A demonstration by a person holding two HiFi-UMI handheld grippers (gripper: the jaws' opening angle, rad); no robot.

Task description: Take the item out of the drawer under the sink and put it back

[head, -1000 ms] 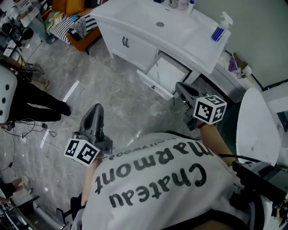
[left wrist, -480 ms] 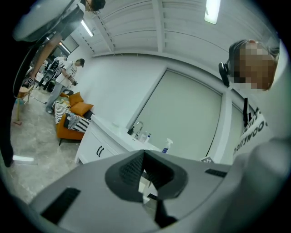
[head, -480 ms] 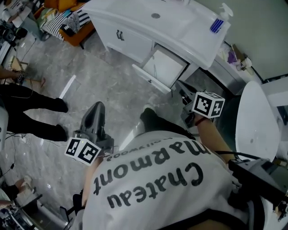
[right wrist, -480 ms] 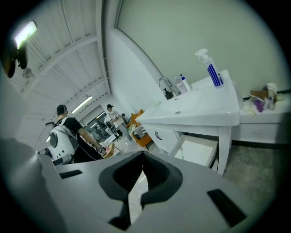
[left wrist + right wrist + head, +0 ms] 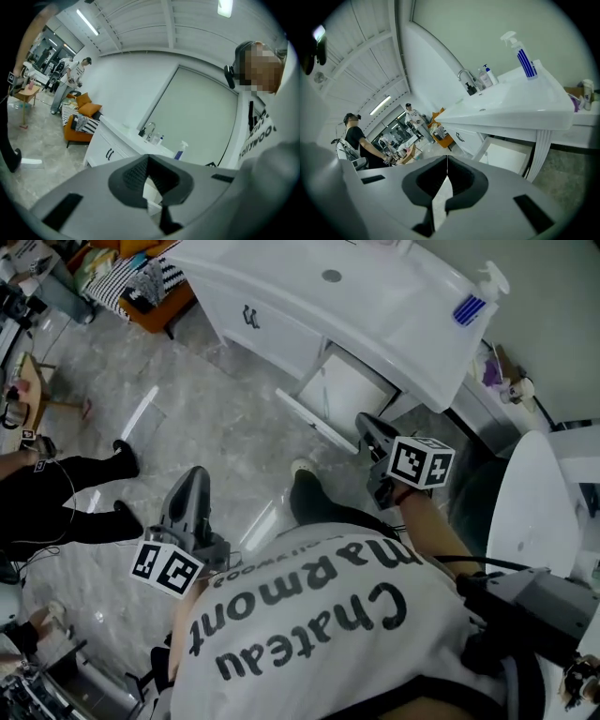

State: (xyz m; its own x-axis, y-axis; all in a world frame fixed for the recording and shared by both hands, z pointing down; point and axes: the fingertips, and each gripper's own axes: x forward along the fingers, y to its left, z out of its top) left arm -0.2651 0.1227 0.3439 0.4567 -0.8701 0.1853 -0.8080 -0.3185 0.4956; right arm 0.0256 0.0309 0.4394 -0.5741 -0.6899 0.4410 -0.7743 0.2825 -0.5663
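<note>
While both grippers hang short of the cabinet, the white vanity (image 5: pixel 403 320) fills the upper middle of the head view, with its basin on top. Below its counter, at centre frame, the drawer (image 5: pixel 314 418) stands pulled out toward the person. Its inside reads as bare white from here, and the item cannot be made out in any view; it may lie farther back under the counter's overhang.

The right gripper (image 5: pixel 364 422) sits just right of the drawer's front panel and points toward it. Its own view shows the jaws pressed together with nothing between them. The left gripper (image 5: pixel 194 474) is well apart, at lower left over the floor. Its jaws also meet tip to tip and are empty. A spray bottle (image 5: pixel 476 301) stands on the counter's far right corner.

The main risk is going in with the jaws closed. Shut tips would shove the item deeper or knock the drawer front instead of grasping. Because the item is out of sight, a blind reach under the overhang could also strike the counter edge. A hard bump might jolt the spray bottle off its corner.
</note>
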